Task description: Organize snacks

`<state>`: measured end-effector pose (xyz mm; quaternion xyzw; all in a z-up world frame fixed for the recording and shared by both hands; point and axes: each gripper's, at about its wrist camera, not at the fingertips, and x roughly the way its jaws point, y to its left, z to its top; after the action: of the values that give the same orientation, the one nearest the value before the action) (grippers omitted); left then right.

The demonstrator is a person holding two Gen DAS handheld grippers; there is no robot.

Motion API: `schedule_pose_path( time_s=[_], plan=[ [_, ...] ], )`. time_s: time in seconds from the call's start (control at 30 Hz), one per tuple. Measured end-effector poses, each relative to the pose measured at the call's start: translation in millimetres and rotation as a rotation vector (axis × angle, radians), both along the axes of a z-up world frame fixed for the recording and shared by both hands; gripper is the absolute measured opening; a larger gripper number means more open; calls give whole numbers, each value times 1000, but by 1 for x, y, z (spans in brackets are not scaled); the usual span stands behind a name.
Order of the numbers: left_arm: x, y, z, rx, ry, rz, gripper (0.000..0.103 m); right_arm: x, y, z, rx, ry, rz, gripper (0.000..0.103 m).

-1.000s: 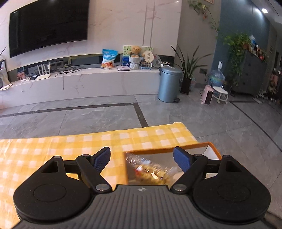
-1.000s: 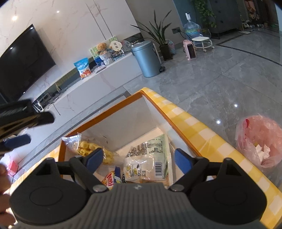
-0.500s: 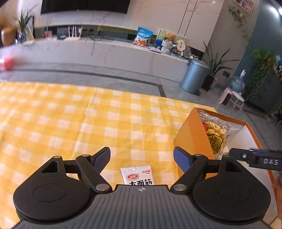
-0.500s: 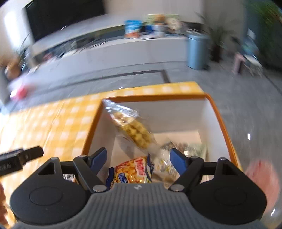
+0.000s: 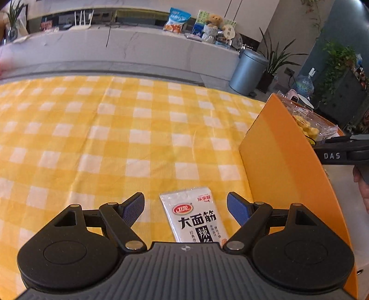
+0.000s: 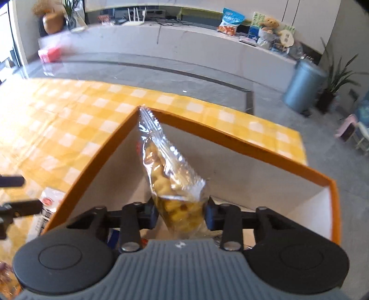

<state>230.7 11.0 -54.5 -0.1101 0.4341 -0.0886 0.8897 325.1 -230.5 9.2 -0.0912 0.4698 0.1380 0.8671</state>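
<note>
1. While we work over the counter point(image 5: 115, 129) with its yellow check cloth, the orange box point(image 5: 276, 166) stands at its right end; beyond lie a grey floor, a bin point(image 5: 248, 69), plants and a long shelf with a teddy point(image 6: 268, 24) and a blue bag point(image 6: 230, 20).
2. Our left wrist view shows the box's outer wall and a white sachet point(image 5: 196, 217) flat on the cloth just left of it; the right wrist view looks into the box and shows only a corner of that sachet past the wall.
3. Our left hand-held gripper point(image 5: 185, 208) stands wide, its blue pads either side of the sachet and clear of it.
4. Our right hand-held gripper point(image 6: 181, 213) has just been closing and now pinches the lower end of a clear bag point(image 6: 166, 166) of yellow puffs, which leans up against the box's far left corner. Other packets under it are mostly hidden.
</note>
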Motion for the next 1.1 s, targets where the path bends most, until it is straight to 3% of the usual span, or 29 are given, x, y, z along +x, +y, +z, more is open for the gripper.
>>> schedule_pose_path(
  time_s=[0.2, 0.33, 0.43, 0.67, 0.87, 0.9, 0.93, 0.97, 1.0, 1.1],
  plan=[
    [3, 10, 0, -26, 11, 24, 95, 2, -28, 11, 218, 84, -19, 29],
    [6, 19, -2, -58, 38, 60, 95, 16, -76, 8, 537, 356, -307, 29],
    [7, 23, -3, -64, 49, 73, 95, 12, -95, 5, 722, 406, -357, 28],
    [10, 25, -7, -68, 82, 75, 95, 7, -81, -36, 796, 525, -421, 26],
    [12, 29, -8, -79, 95, 85, 95, -2, -69, -56, 839, 539, -585, 29],
    [11, 30, -8, -85, 93, 86, 95, -5, -68, -56, 848, 539, -625, 35],
    [11, 32, -7, -94, 87, 85, 95, -7, -68, -54, 851, 540, -646, 47],
    [9, 33, -5, -102, 78, 85, 95, -10, -65, -51, 858, 542, -638, 55],
    [8, 34, -3, -110, 67, 87, 95, -12, -63, -45, 861, 547, -617, 68],
    [6, 39, 4, -124, 48, 102, 95, -19, -57, -19, 794, 517, -596, 71]
  ],
)
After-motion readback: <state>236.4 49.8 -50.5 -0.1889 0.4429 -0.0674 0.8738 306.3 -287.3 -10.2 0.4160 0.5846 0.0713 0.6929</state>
